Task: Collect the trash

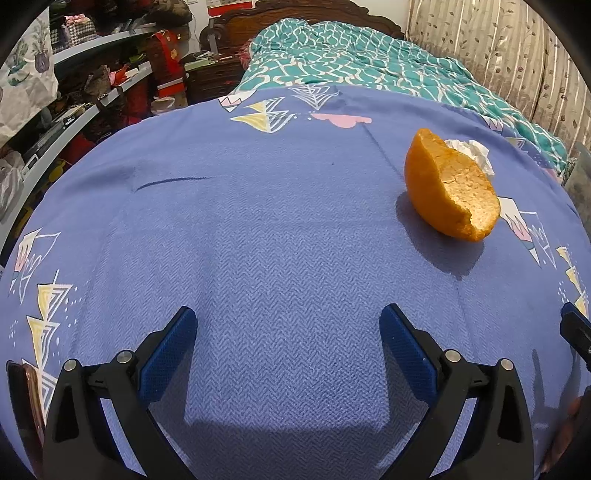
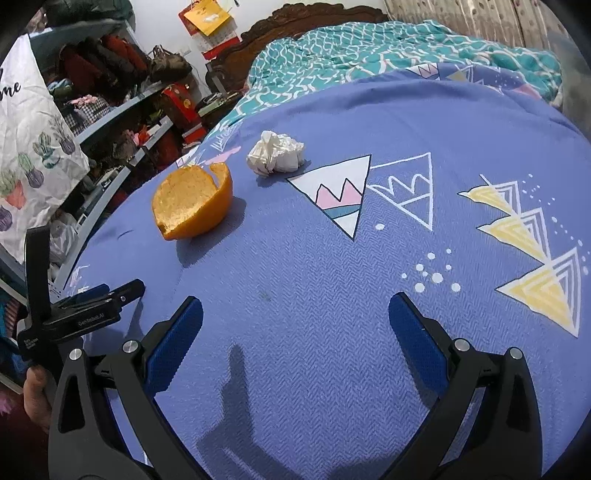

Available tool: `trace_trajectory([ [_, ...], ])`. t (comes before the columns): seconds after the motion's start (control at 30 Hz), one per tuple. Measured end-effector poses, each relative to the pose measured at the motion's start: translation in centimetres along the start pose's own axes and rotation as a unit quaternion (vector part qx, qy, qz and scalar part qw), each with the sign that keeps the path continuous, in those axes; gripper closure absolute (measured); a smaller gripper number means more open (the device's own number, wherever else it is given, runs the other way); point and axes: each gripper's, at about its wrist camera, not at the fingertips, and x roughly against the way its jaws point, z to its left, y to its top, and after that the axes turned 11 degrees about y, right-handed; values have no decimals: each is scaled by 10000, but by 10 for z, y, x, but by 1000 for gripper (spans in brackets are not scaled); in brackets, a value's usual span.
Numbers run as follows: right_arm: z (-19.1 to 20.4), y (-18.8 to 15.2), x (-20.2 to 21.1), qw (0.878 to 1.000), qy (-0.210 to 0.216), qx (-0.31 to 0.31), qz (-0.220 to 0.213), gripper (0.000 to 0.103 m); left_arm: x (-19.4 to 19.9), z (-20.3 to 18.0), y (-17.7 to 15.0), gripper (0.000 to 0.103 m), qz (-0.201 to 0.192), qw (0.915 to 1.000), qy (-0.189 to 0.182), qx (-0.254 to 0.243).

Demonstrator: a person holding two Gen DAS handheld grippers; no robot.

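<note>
An orange peel half lies on the blue patterned sheet, ahead and to the right of my left gripper, which is open and empty. A crumpled white tissue sits just behind the peel. In the right wrist view the peel is ahead to the left and the tissue lies beyond it on the sheet. My right gripper is open and empty, well short of both. The left gripper's body shows at the left edge.
A teal patterned quilt lies bunched at the far end of the bed by a carved wooden headboard. Cluttered grey shelves stand along the left. A white printed bag hangs at left. Curtains hang at right.
</note>
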Motion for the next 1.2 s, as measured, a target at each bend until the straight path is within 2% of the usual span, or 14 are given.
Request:
trace_trajectory([
  [0.57,0,0,1,10000,30,-18,-15,4,1,0,0,8,5,10000,-3,-27],
  [0.77,0,0,1,10000,26,-16,-15,4,10,-7,0,9,-125,9996,-206,-130],
  [0.83,0,0,0,10000,24,-15,-14,4,14,-16,3,9,-204,9988,-392,-218],
  [1.0,1,1,0,10000,13,-10,-13,4,21,-53,21,9,-418,9956,-524,-654],
  [1.1,1,1,1,10000,24,-21,-22,4,21,-78,36,9,-619,9925,-520,-916],
  [1.2,2,1,0,10000,4,-11,-15,4,10,-97,50,9,-588,9919,-477,-1020],
])
